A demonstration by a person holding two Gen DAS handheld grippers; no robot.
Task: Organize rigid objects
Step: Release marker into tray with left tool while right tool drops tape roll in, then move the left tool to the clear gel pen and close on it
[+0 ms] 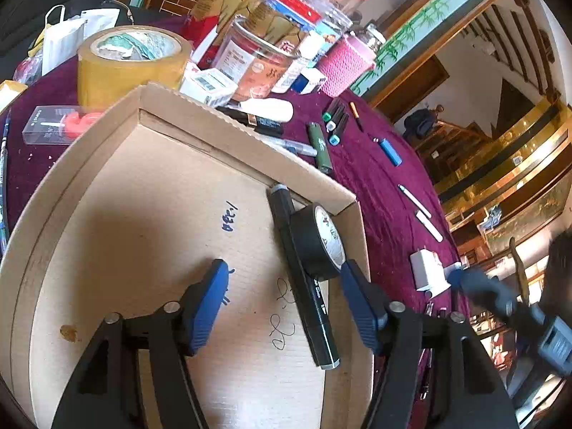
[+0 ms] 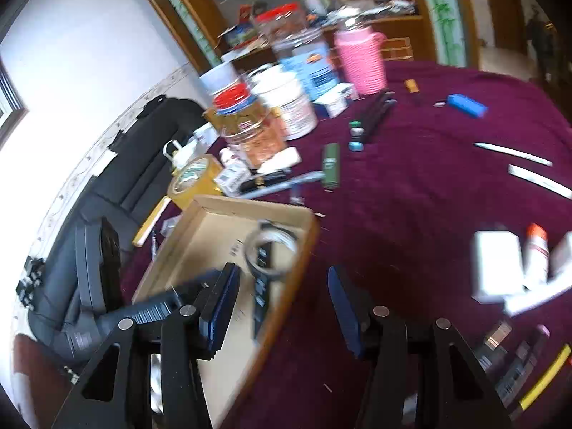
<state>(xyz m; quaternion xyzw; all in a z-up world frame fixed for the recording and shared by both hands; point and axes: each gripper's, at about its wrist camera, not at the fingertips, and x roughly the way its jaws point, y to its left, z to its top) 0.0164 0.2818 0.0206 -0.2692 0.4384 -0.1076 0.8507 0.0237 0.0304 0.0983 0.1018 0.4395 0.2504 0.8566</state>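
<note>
The box (image 1: 171, 186) is a shallow cardboard tray lying flat on the purple cloth (image 1: 375, 178). Inside it, at the right-hand wall in the left wrist view, a black tape roll (image 1: 318, 243) stands on edge on a black marker (image 1: 304, 286) that lies along that wall. The rest of the box floor is bare apart from some handwriting and a small stain.

The left gripper (image 1: 286, 286) hangs over the box with its jaws wide apart and nothing between them. Its right finger (image 1: 357, 296) is just beside the tape roll; whether the two touch cannot be told.

The right gripper (image 2: 282, 300) is over the cloth just outside the box's near corner, jaws likewise wide and empty. That view is blurred.

Still loose on the cloth: a green tube (image 1: 320, 146), a bundle of markers (image 1: 334, 121), a blue lighter (image 1: 391, 150), two white sticks (image 1: 422, 214) and a white adapter (image 1: 427, 271). A brown tape roll (image 1: 130, 60) and a clutter of jars stand beyond the box.

Hazards, as judged from this position:
- The tape roll is balanced on edge on a round marker. A nudge from the left finger would likely roll it across the box or tip it over the low wall.
- The box is light and unrestrained. A gripper catching its rim could slide it into the jars.
- The two grippers are near each other at the box corner; crossing paths risks a collision.
- Thin sticks lying flat on soft cloth may slip from wide jaws.
</note>
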